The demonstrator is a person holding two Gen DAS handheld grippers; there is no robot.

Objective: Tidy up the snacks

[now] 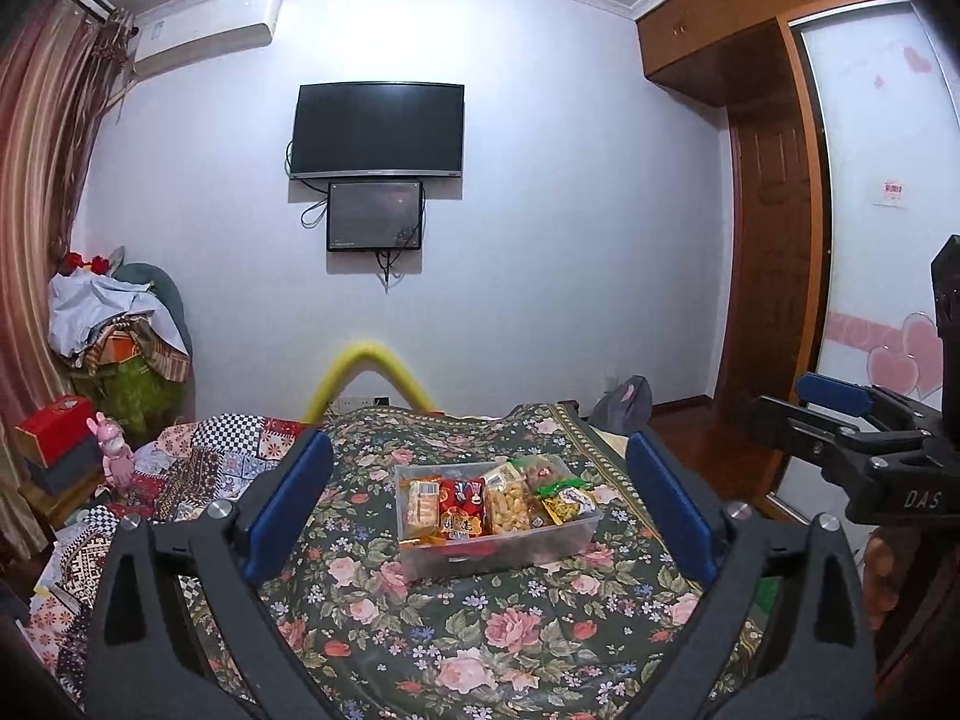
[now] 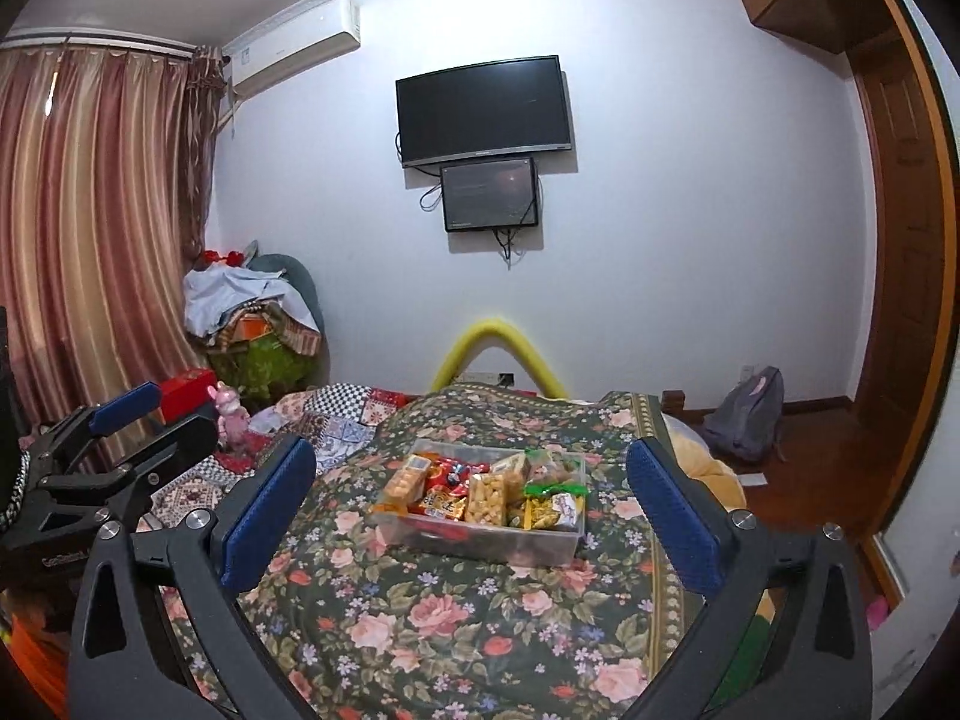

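Box: clear plastic, centre of both views, on the floral bedspread, packed with snacks in a row. Your left gripper: fingers spread wide, empty, framing the box from short of it. Your right gripper: likewise wide and empty. Around: patchwork quilt at the box's left; yellow tube arching behind the bed; TV on the wall, upper centre; backpack on the floor, right. Nothing lies between fingers and box.
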